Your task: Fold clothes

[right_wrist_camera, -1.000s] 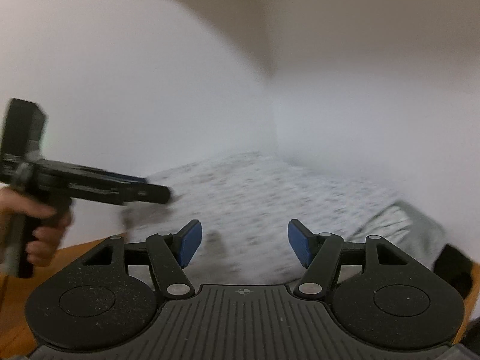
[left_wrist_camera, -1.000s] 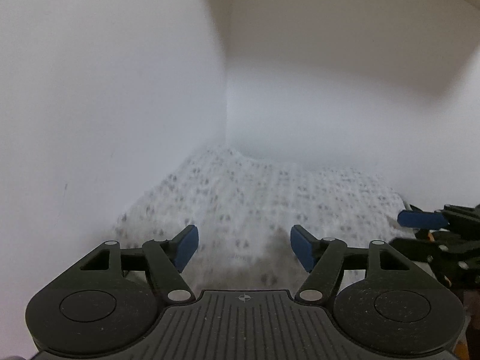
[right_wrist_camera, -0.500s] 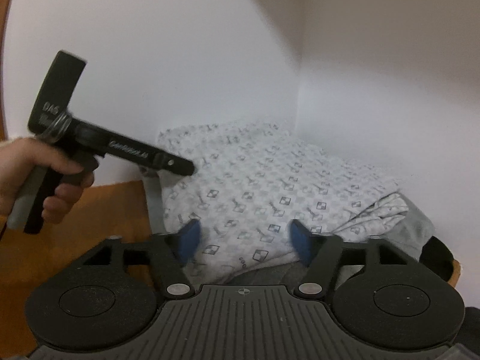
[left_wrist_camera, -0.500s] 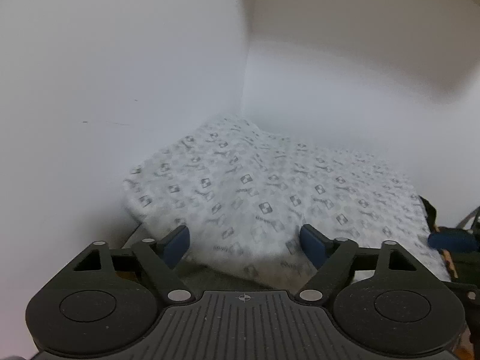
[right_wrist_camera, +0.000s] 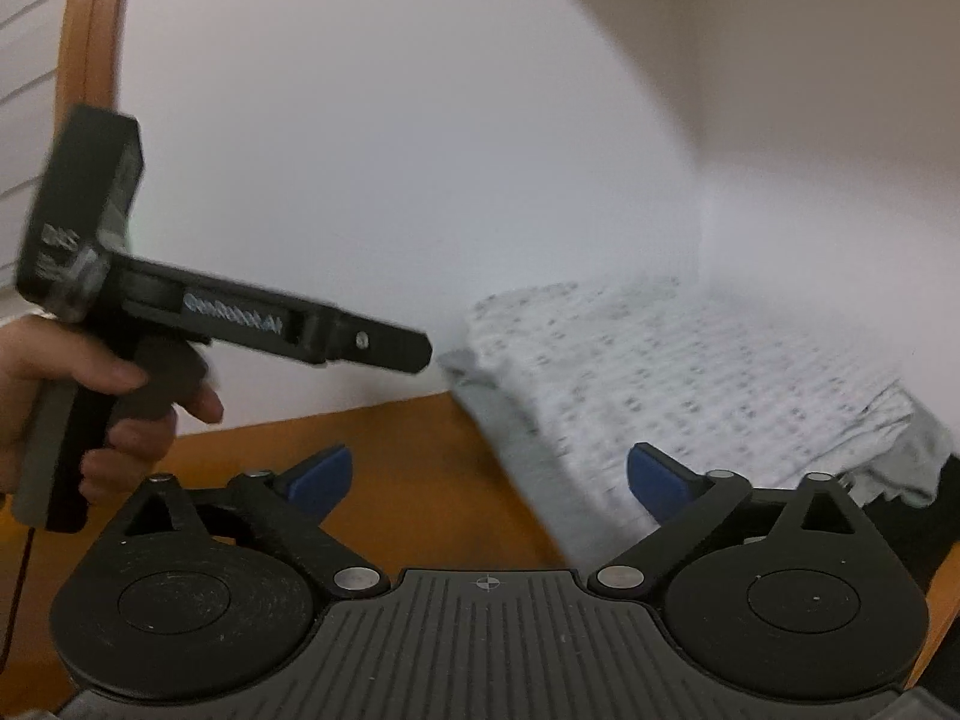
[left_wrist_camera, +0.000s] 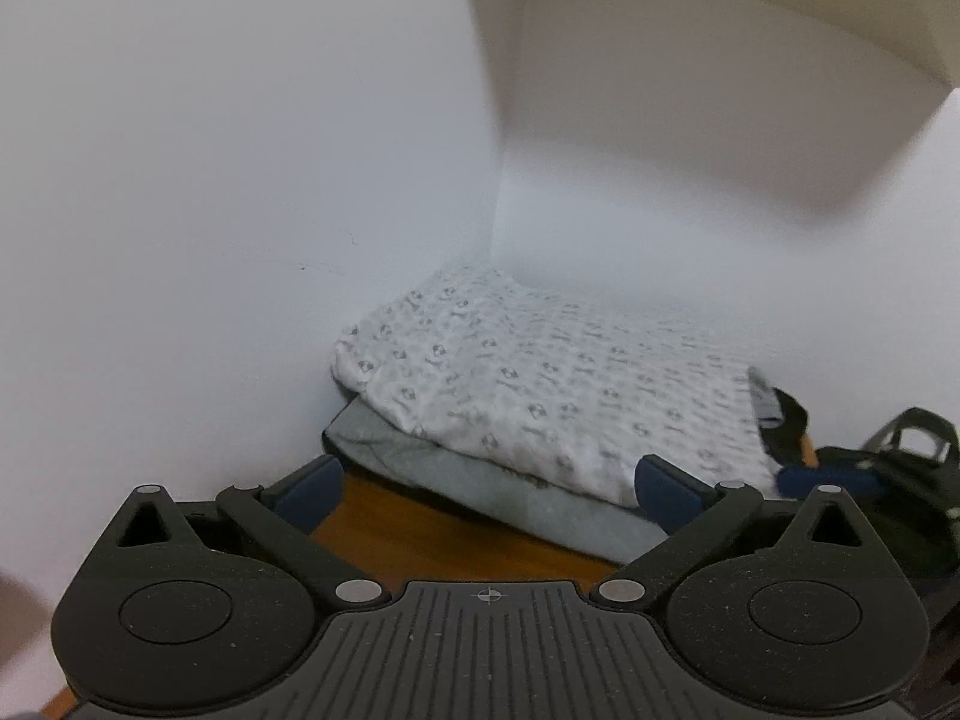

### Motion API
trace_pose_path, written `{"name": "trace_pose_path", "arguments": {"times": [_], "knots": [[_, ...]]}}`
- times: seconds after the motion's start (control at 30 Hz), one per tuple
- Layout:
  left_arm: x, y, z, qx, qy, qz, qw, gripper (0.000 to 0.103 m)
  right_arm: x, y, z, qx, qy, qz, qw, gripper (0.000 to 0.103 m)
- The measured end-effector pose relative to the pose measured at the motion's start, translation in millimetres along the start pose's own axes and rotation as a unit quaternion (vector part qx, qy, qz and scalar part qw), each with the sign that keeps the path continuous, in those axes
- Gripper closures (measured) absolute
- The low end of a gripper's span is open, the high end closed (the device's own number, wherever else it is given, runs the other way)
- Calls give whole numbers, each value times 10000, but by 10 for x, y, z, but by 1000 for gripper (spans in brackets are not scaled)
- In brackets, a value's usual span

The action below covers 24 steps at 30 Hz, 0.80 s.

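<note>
Patterned garment [left_wrist_camera: 540,384]: white cloth with small grey printed motifs, folded into a flat rectangle; edges fairly even, a slightly ruffled hem shows at its right end in the right wrist view [right_wrist_camera: 690,372].
Position: top of a small stack pushed into the corner where two white walls [left_wrist_camera: 240,180] meet, on the orange-brown desk [left_wrist_camera: 408,528].
Grey garment [left_wrist_camera: 480,474]: folded, lying directly under the patterned one, its front edge sticking out toward the camera.
Dark item [left_wrist_camera: 792,420]: black, at the right end of the stack, partly covered; what it is cannot be told.
Containers: the corner recess holds only this stack of clothes, with a white overhang [left_wrist_camera: 690,90] above it.
Left tongs [left_wrist_camera: 489,489]: blue pads spread wide and opening, nothing between them; the stack's front edge sits beyond the tips, not touched.
Right tongs [right_wrist_camera: 489,480]: blue pads likewise spreading wide, pinching nothing; bare desk and the stack's near corner lie ahead of them.
Left hand [right_wrist_camera: 72,396]: seen in the right wrist view, wrapped round the black handle of the left tool, whose tip points at the stack's left end without touching it.
Picture quality: the right wrist view is blurred.
</note>
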State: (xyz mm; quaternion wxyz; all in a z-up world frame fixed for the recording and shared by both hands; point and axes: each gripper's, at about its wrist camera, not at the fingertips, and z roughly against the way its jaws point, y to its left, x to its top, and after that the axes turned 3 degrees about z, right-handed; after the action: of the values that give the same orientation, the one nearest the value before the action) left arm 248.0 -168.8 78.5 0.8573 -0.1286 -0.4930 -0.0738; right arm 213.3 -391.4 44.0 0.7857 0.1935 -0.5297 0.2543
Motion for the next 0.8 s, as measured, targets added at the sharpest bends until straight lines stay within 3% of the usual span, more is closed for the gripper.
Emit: {"name": "trace_pose_path", "arguments": {"times": [0.37, 0.8], "knots": [[-302, 201, 518, 47, -24, -54, 10000, 0, -187, 543, -369, 340, 780, -144, 9963, 0], [-892, 1178, 779, 431, 581, 242, 9971, 0, -322, 1286, -748, 3, 1340, 79, 9910, 0]]}}
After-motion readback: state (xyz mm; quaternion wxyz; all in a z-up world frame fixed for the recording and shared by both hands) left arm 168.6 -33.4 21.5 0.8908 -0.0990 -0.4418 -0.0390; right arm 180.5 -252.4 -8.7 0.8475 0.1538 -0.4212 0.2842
